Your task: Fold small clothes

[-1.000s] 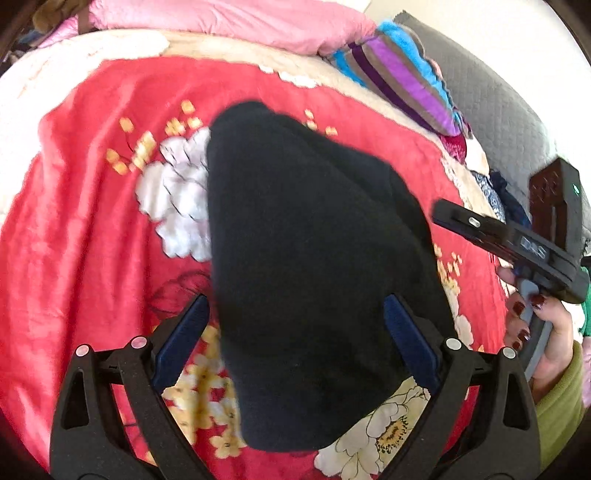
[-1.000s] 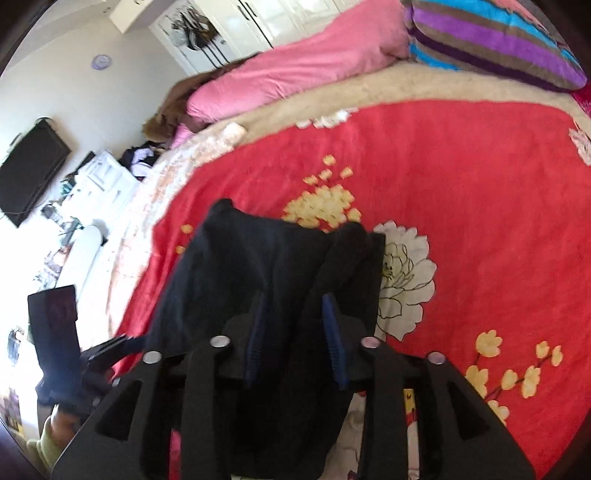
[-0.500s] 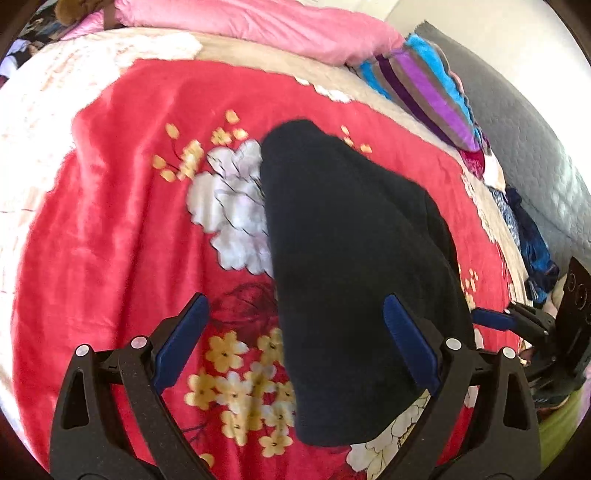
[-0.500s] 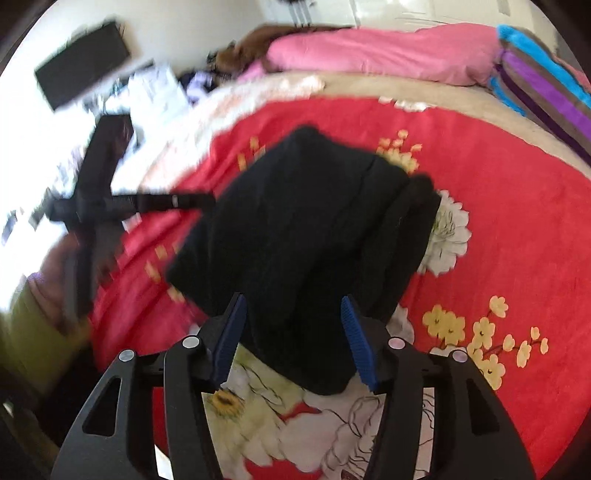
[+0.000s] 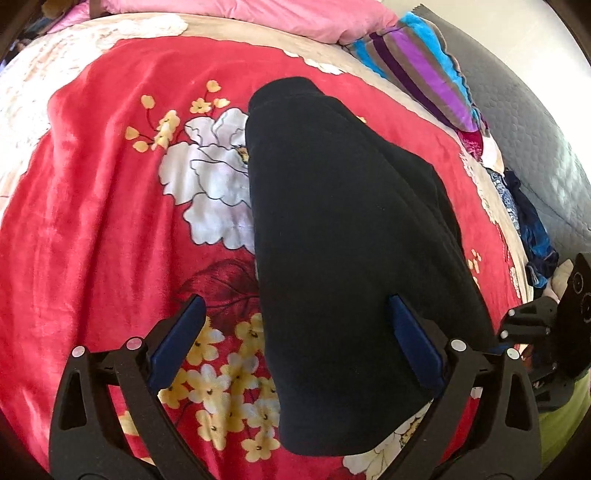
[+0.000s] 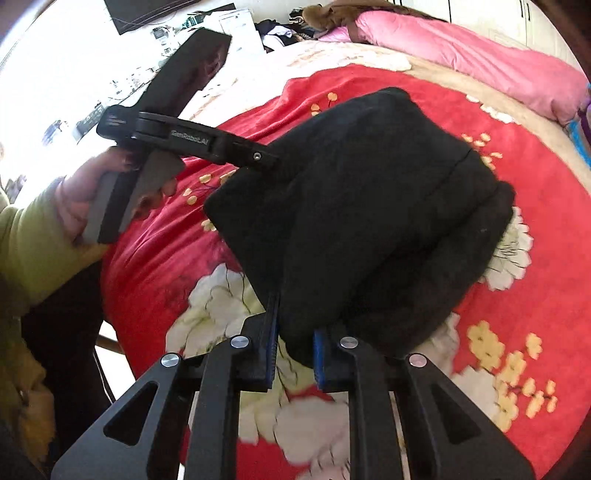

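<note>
A soft black fleece garment [image 5: 351,258] lies folded in a thick wedge at the centre of the frame, on a red plush blanket with white and yellow flowers [image 5: 110,221] covering the bed. The right claw [image 6: 293,354] is closing on the garment's near corner, cloth already pinched between its blue pads, after swinging round from the far side a second ago. The left claw [image 5: 295,347] hangs wide open over the near hem, gripping nothing. With a fresh hold at that corner, another fold looks imminent. A pink pillow [image 5: 240,14] lines the upper edge.
</note>
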Tool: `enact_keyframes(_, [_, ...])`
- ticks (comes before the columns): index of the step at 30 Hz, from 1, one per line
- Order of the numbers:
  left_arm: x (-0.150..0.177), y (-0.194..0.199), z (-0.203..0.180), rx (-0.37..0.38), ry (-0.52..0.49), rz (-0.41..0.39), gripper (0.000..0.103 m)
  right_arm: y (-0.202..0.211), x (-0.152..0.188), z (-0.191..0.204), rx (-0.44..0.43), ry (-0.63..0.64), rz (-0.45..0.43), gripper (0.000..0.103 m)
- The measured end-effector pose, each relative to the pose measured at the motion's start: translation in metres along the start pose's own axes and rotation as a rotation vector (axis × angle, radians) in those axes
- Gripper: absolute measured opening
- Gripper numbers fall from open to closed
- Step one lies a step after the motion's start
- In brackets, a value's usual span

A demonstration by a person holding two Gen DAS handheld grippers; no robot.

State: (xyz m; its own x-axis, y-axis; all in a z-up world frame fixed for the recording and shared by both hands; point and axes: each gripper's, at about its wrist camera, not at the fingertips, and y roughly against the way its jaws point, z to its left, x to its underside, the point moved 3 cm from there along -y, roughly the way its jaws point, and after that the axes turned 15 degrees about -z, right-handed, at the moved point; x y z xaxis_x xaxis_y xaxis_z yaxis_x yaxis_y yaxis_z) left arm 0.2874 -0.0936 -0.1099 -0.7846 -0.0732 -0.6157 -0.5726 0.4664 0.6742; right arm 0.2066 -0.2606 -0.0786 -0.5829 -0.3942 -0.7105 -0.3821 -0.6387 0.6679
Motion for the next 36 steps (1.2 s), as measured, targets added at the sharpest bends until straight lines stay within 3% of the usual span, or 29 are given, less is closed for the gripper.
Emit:
enact_keyframes(3, [-0.001, 0.0, -0.005, 0.002, -0.015, -0.004, 0.092, 0.012, 0.004, -0.005, 0.043, 0.001, 0.004, 0.014])
enact_keyframes(9, [0.001, -0.003, -0.006, -0.008, -0.019, 0.007, 0.092, -0.003, 0.03, -0.015, 0.111, -0.025, 0.094, 0.011])
enact_keyframes(15, [-0.004, 0.001, -0.01, -0.023, -0.031, -0.012, 0.092, 0.021, 0.021, -0.017, 0.174, -0.092, 0.027, 0.011])
enact_keyframes(20, [-0.009, 0.008, -0.012, -0.021, -0.037, -0.03, 0.092, 0.051, -0.002, -0.025, 0.19, -0.245, -0.139, 0.012])
enact_keyframes(22, [-0.011, 0.012, -0.015, -0.026, -0.052, -0.044, 0.092, 0.048, -0.014, -0.027, 0.193, -0.293, -0.179, 0.019])
enact_keyframes(24, [-0.014, 0.016, -0.018, -0.033, -0.067, -0.059, 0.092, 0.041, -0.019, -0.031, 0.187, -0.346, -0.196, 0.04])
enact_keyframes(26, [-0.015, 0.019, -0.019, -0.033, -0.071, -0.068, 0.092, 0.03, -0.02, -0.039, 0.225, -0.395, -0.173, 0.047])
enact_keyframes(36, [-0.003, 0.002, -0.015, -0.067, -0.095, -0.024, 0.092, -0.014, -0.025, -0.075, 0.195, -0.647, -0.175, 0.047])
